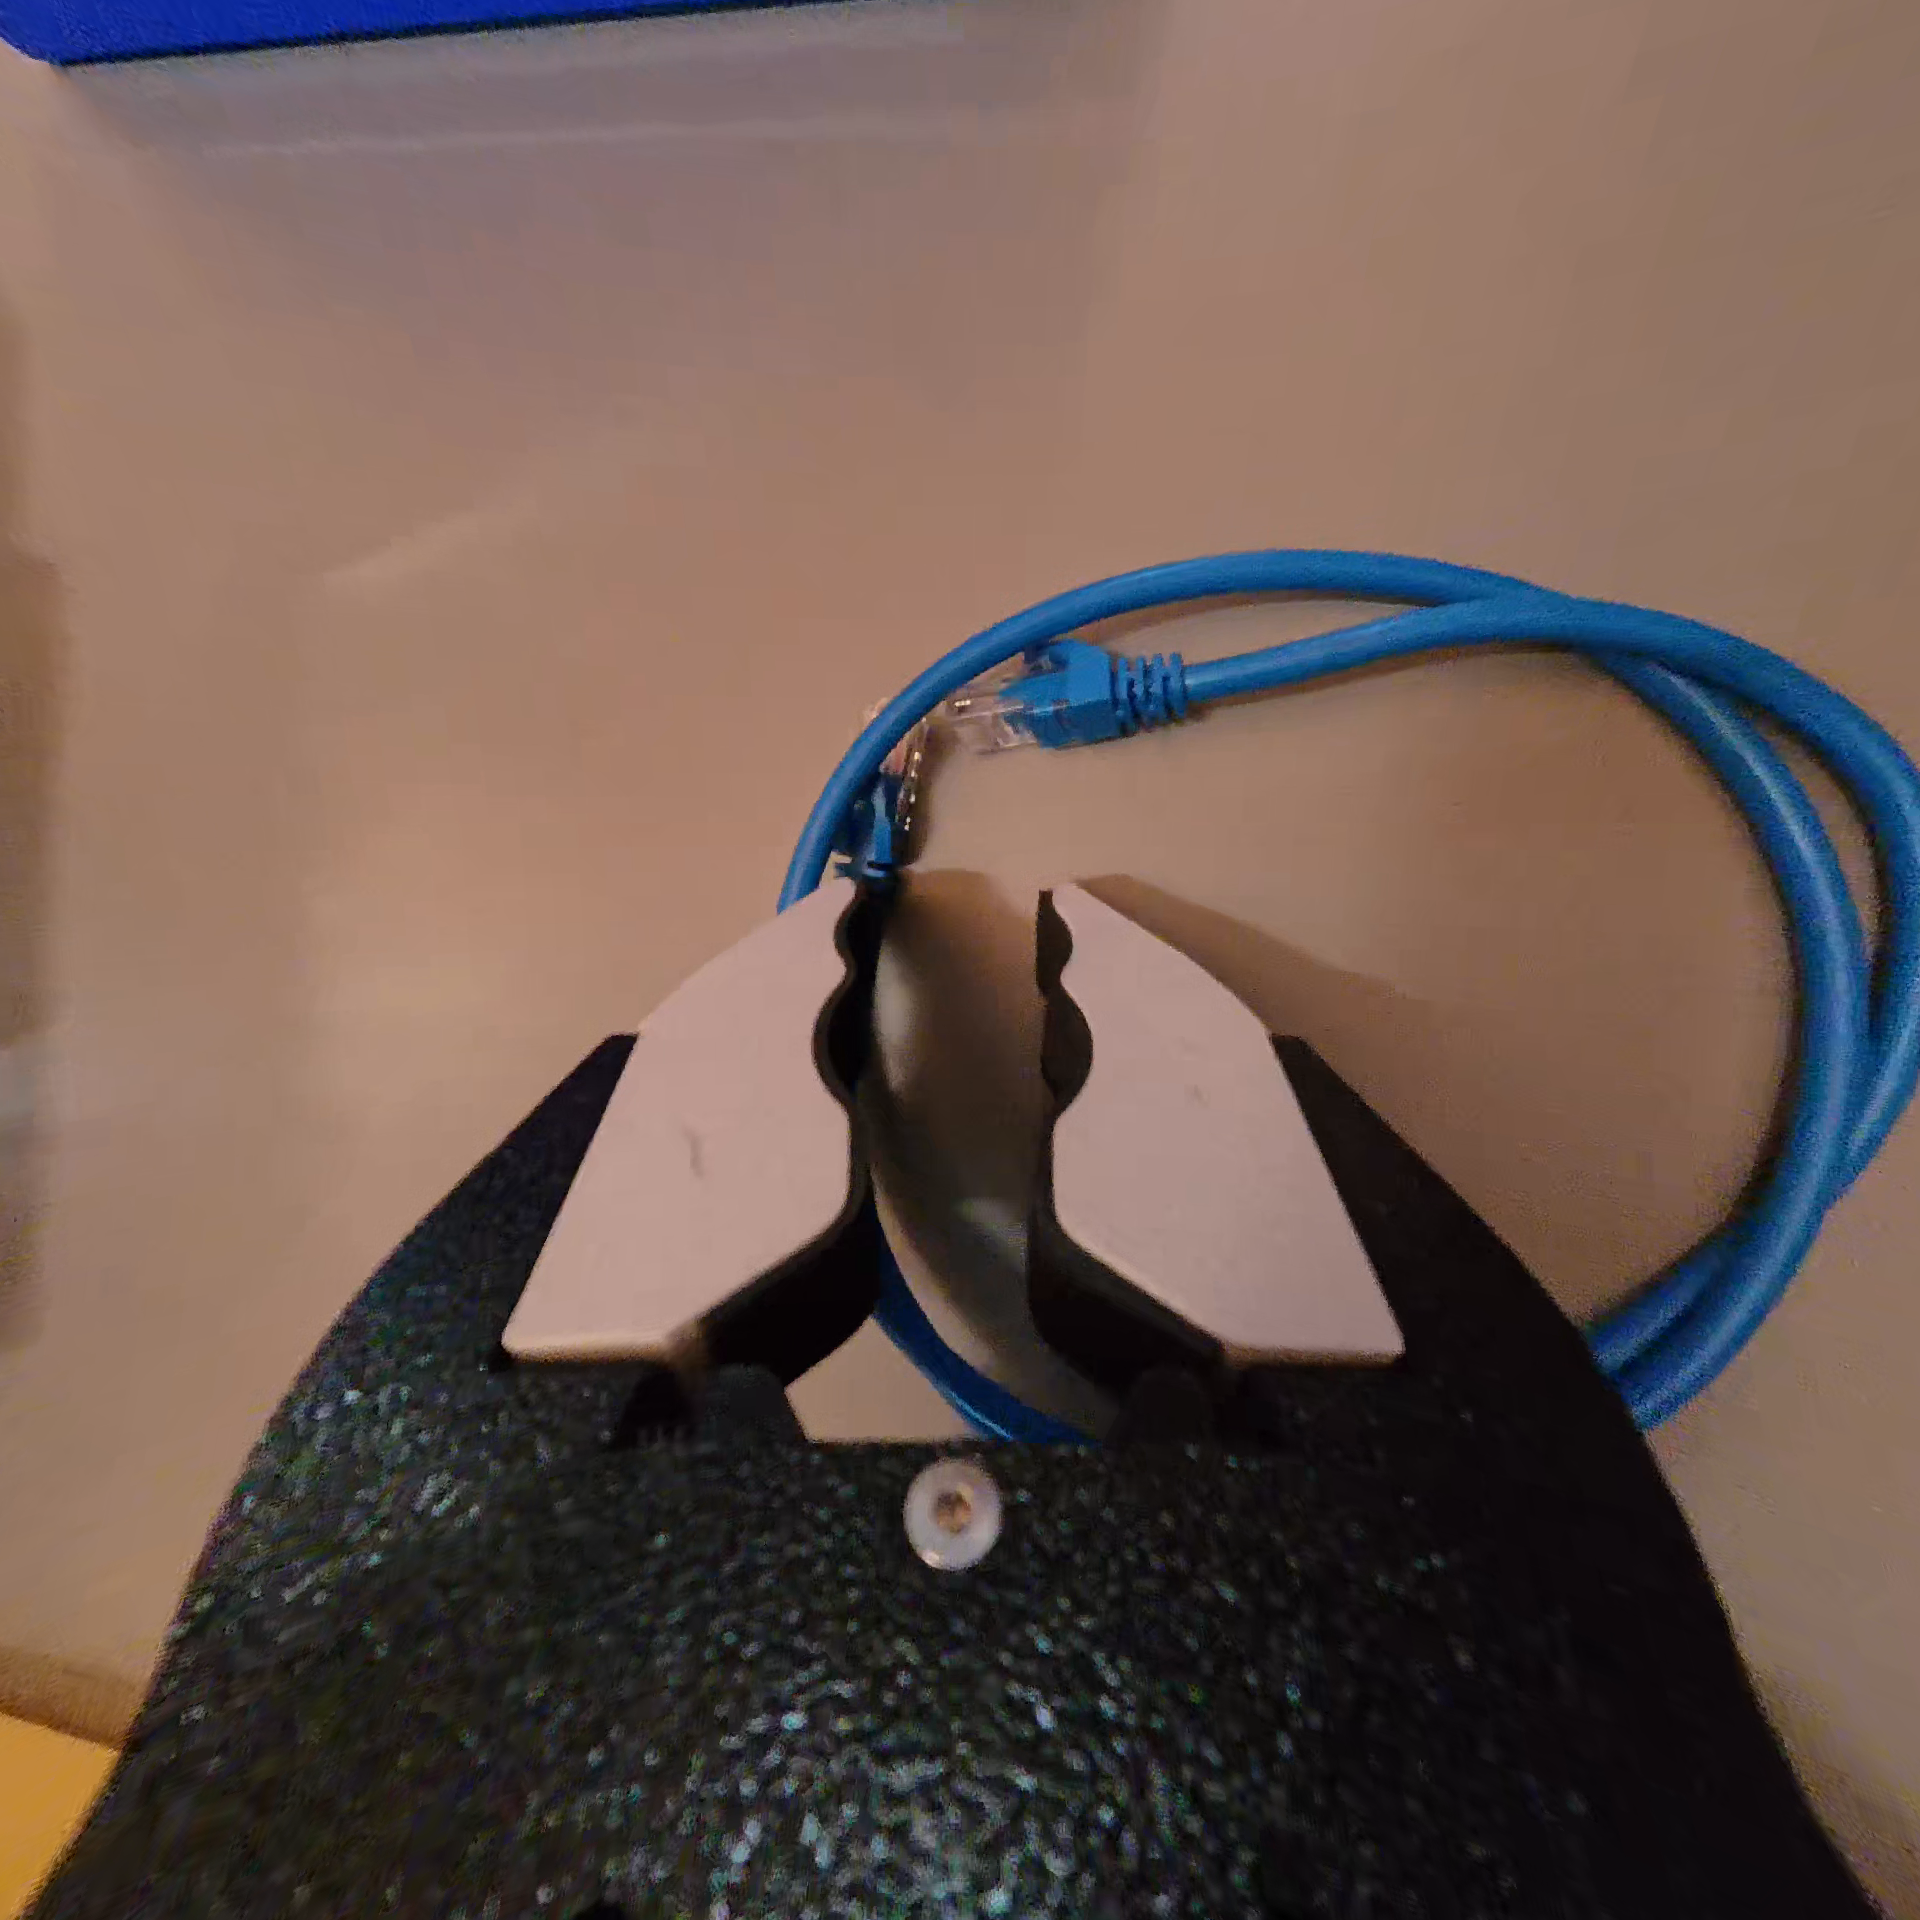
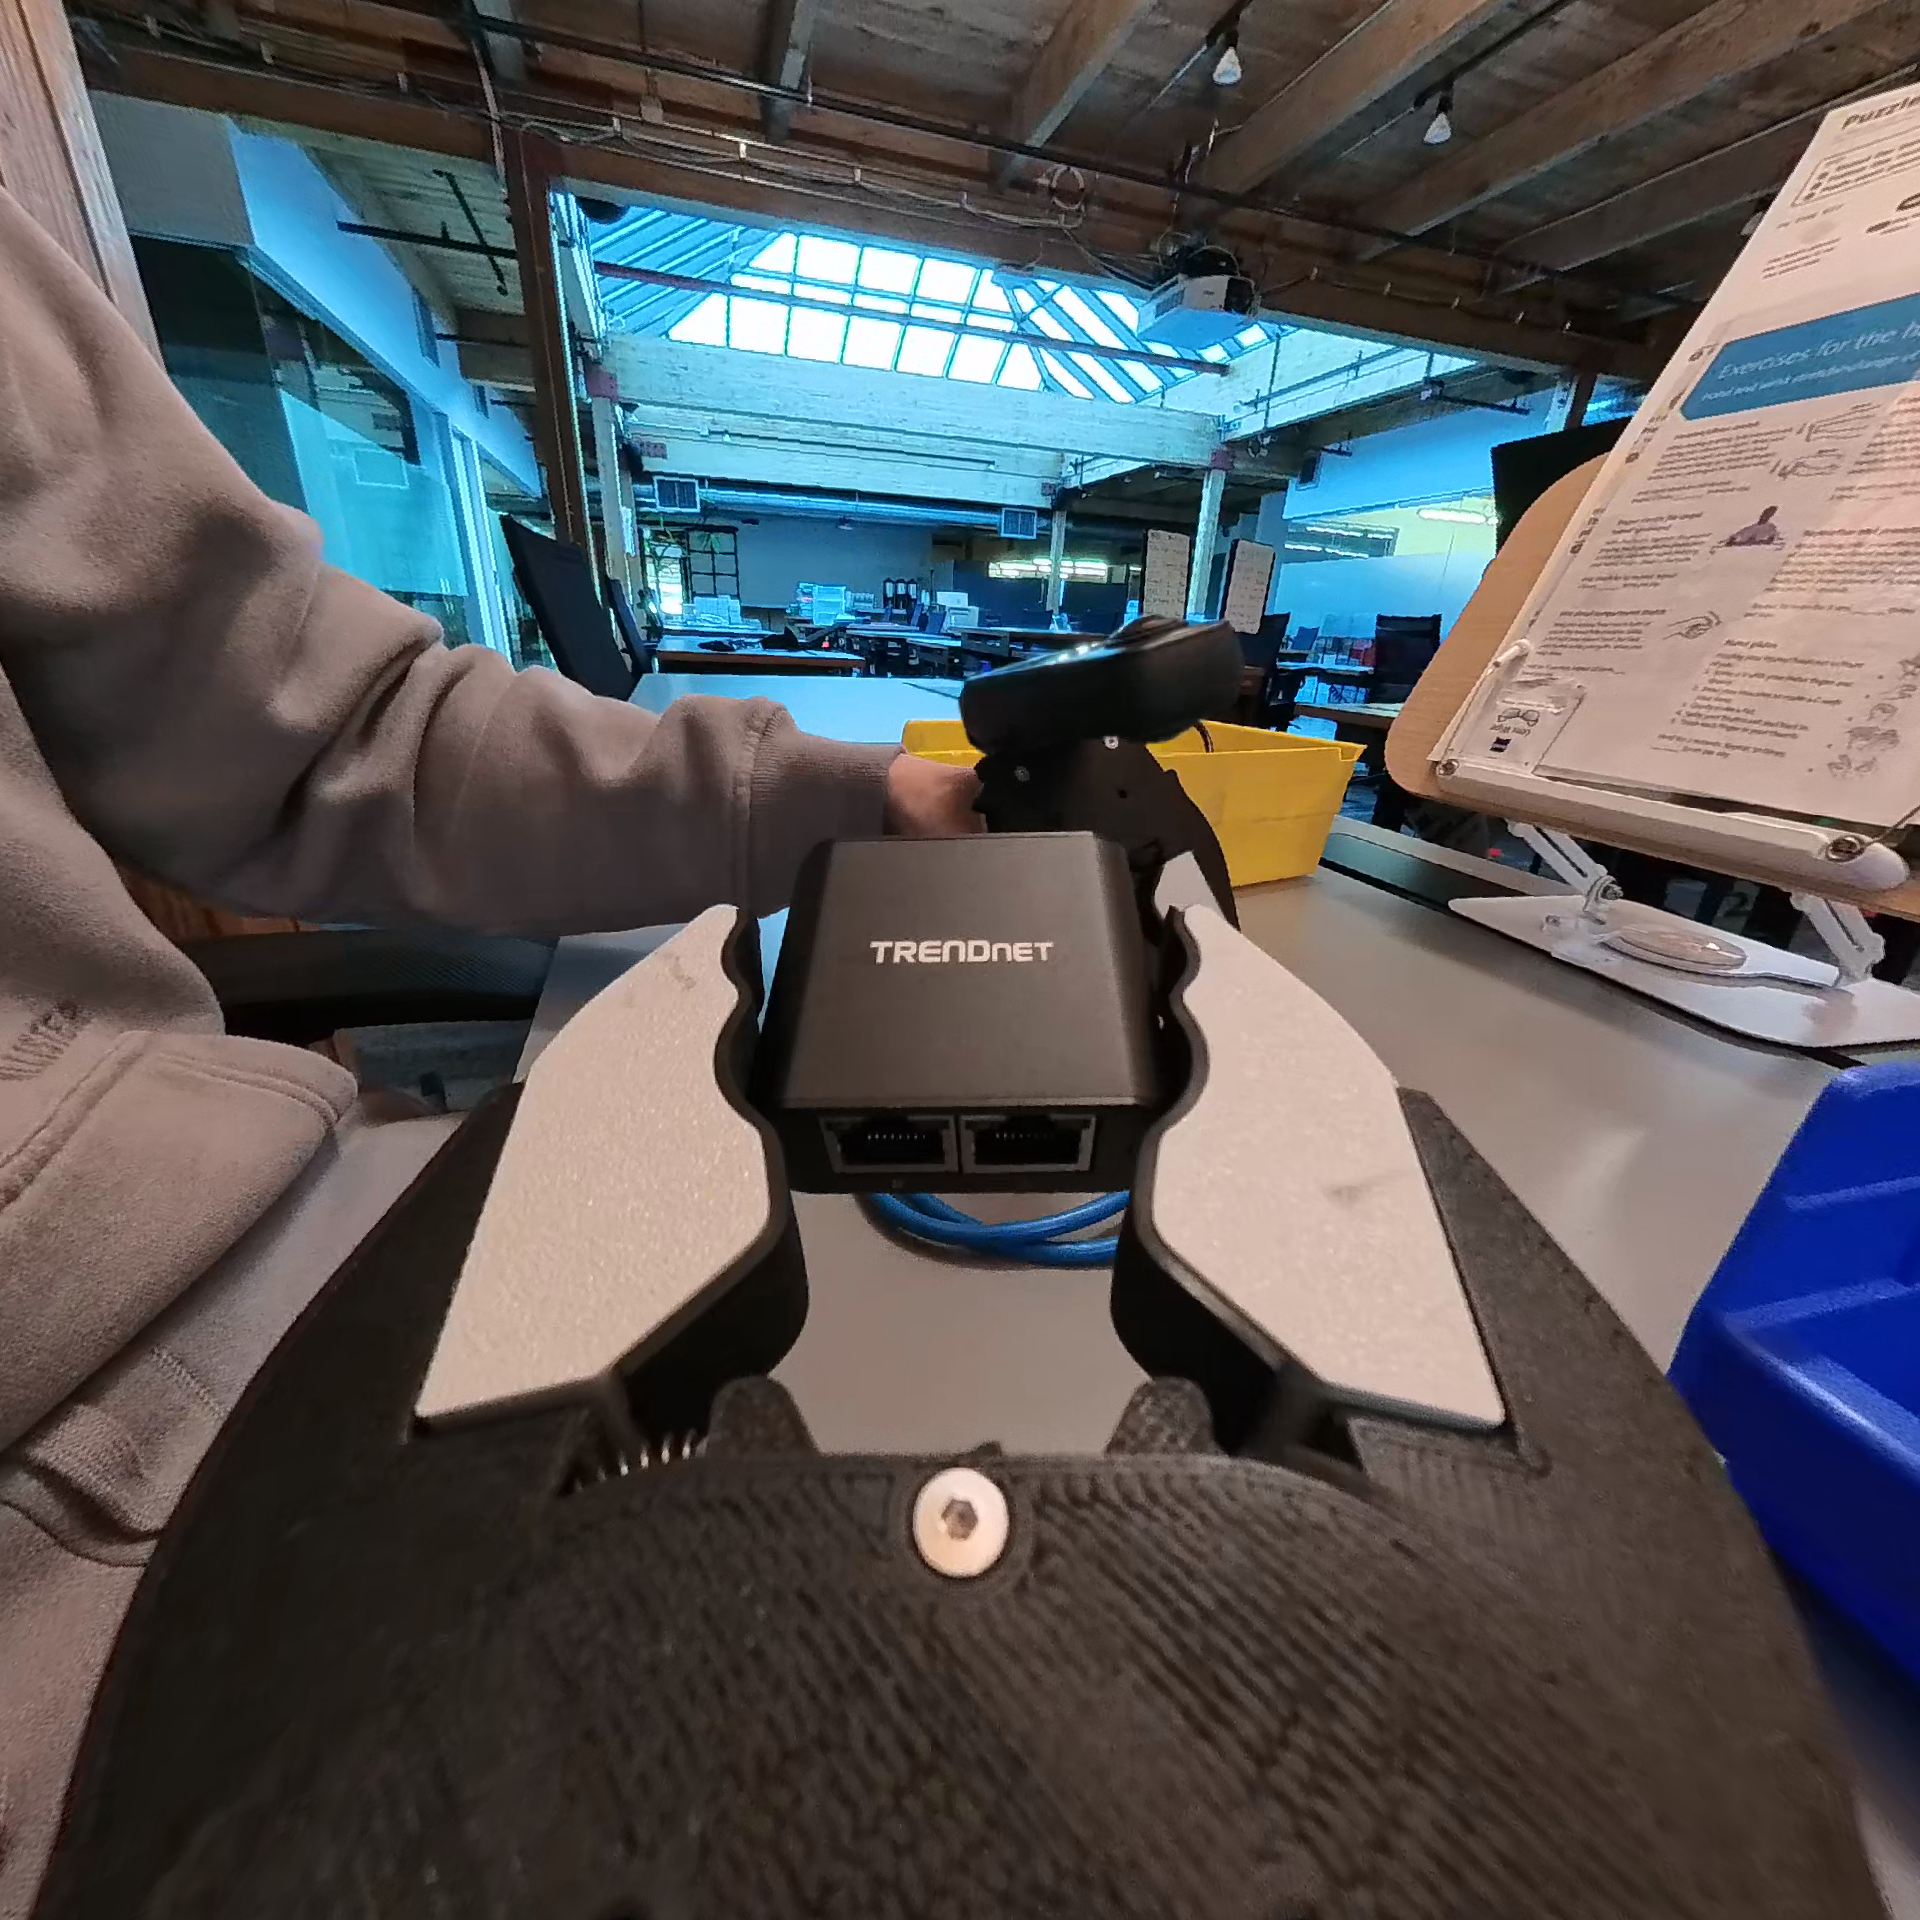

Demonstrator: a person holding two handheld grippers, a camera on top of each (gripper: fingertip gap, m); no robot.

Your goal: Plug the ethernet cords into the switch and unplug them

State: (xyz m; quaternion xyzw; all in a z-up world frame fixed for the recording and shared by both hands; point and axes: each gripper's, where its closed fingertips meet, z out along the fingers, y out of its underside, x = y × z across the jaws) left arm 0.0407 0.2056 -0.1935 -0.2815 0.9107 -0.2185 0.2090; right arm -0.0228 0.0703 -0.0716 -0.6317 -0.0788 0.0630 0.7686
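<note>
Right gripper (image 2: 961,1023): jaws clamped on the sides of the black two-port switch (image 2: 961,997), held mid-frame just above the bench (image 2: 1455,1039). Both ports faced the right wrist camera and were empty.

Left gripper (image 1: 956,894): jaws apart, nothing between the pads. One clear plug with blue boot (image 1: 894,805) stood just past the tip of the picture-left finger; touching or not, could not tell. Second plug (image 1: 1049,696) lay just beyond, upper right of the tips, long axis roughly horizontal, pins pointing frame-left. Blue ethernet cord (image 1: 1766,831) looped in a coil out to frame right and back under the jaws.

Judgement: left gripper is nearer the plugs; the nearer plug lies at the finger edge, off centre, so the jaws need shifting left before closing. Coil loops could snag.

Surroundings, right wrist view: yellow bin (image 2: 1268,790) behind, blue bin (image 2: 1808,1330) lower right, document stand (image 2: 1683,665) upper right, grey sleeve (image 2: 364,748) left.
</note>
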